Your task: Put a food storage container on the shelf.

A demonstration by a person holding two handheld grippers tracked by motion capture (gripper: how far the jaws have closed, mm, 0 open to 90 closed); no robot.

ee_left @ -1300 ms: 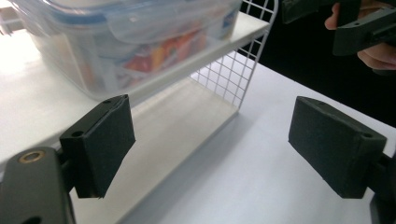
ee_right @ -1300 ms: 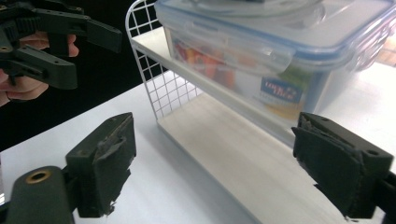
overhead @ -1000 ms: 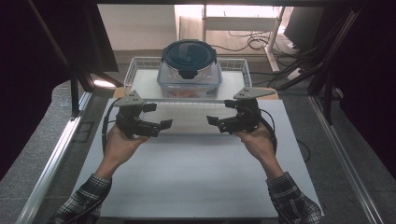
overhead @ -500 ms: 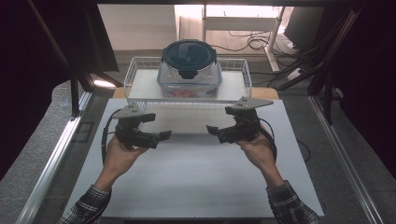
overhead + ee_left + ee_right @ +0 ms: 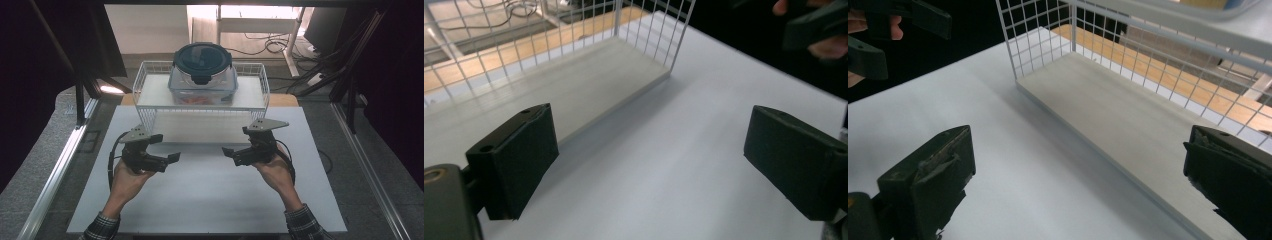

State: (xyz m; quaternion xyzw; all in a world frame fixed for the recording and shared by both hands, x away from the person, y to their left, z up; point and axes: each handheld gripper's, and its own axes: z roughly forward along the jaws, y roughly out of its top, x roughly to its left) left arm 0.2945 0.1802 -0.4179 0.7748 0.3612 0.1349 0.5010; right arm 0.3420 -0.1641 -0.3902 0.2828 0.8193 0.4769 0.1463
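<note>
Wire mesh, white and square-gridded, forms the two-tier rack (image 5: 150,117) at the far middle of my white bench (image 5: 210,200). On its flat pale upper shelf sits a clear plastic container with a round dark lid (image 5: 202,70). My left hand-held gripper (image 5: 170,150) and right hand-held gripper (image 5: 231,144) hover low just before the rack, pointing inward, jaws spread, having just been opening, with nothing between them.

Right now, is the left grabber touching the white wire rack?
Apart. In the left gripper view, the left gripper has open, empty jaws, with bare white table between them and the wire rack. The high view shows that gap too.
</note>
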